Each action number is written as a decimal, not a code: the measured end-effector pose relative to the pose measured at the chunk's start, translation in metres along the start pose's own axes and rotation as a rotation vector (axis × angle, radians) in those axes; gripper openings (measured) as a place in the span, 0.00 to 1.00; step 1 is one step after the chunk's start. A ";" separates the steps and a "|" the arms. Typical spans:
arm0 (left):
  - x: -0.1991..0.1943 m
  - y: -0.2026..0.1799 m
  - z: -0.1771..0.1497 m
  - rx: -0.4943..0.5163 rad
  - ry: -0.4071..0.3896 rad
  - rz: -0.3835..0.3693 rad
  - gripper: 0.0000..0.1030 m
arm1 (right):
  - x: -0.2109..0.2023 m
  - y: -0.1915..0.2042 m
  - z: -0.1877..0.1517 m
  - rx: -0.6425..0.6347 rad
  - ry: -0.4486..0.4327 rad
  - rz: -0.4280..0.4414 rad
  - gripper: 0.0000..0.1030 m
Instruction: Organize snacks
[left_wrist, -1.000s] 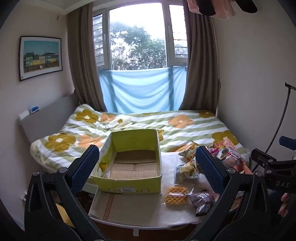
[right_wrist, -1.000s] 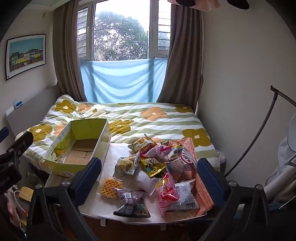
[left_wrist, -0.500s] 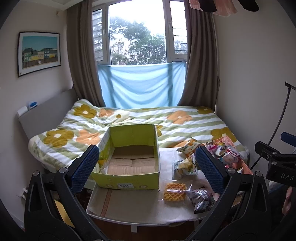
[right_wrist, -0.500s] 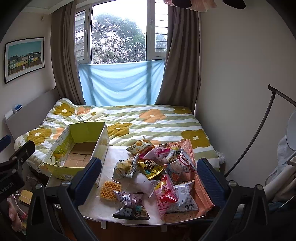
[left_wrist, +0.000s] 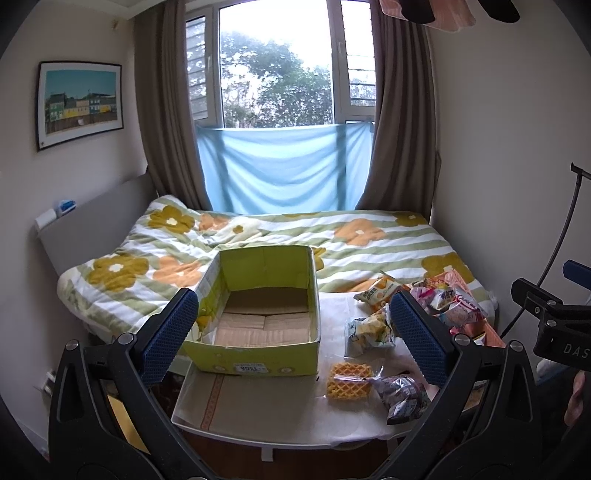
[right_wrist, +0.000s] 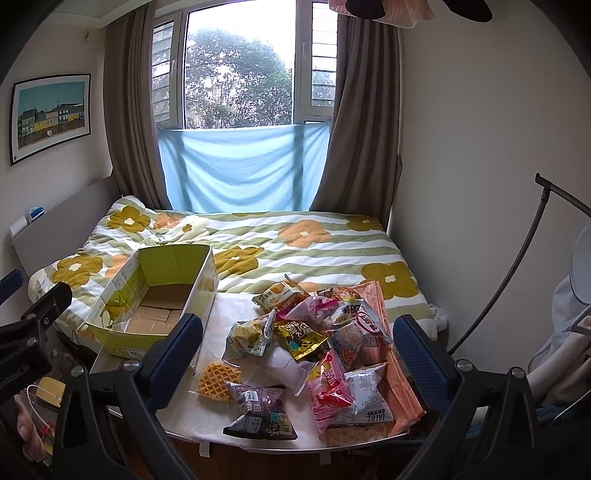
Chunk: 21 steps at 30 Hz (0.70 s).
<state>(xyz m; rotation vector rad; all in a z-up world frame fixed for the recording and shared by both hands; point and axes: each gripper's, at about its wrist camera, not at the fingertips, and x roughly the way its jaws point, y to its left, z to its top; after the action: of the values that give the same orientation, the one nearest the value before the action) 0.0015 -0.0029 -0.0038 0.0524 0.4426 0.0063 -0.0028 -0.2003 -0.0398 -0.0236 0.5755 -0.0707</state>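
Note:
An empty yellow-green cardboard box (left_wrist: 258, 325) (right_wrist: 155, 306) stands on the left of a small white table (left_wrist: 258, 413) (right_wrist: 221, 306). A pile of several snack packets (right_wrist: 325, 339) (left_wrist: 436, 299) lies on the table's right half, with a wrapped waffle (right_wrist: 216, 380) (left_wrist: 349, 380) and a dark purple packet (right_wrist: 258, 406) (left_wrist: 402, 397) at the front. My left gripper (left_wrist: 295, 332) is open and empty, held above and in front of the box. My right gripper (right_wrist: 297, 347) is open and empty, above the snack pile.
A bed with a flowered quilt (left_wrist: 295, 236) lies right behind the table. Walls close in on both sides. A curved black lamp stand (right_wrist: 517, 266) rises at the right. A pink cloth (right_wrist: 391, 369) lies under the right-hand snacks.
Both grippers have pulled back and risen a little, so the table and box look smaller and lower. Nothing on the table has moved.

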 end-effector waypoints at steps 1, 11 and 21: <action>0.001 0.000 0.000 -0.001 0.002 0.001 1.00 | 0.000 0.000 0.000 -0.001 0.001 -0.002 1.00; 0.004 0.000 0.000 -0.006 0.010 0.002 1.00 | 0.000 0.000 0.001 0.000 -0.004 0.003 1.00; 0.006 0.002 -0.001 -0.007 0.015 0.003 1.00 | 0.003 0.001 0.004 -0.004 -0.003 0.004 1.00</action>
<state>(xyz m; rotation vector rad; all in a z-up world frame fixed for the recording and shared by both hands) 0.0065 -0.0008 -0.0068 0.0460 0.4572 0.0110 0.0016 -0.1995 -0.0380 -0.0266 0.5726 -0.0651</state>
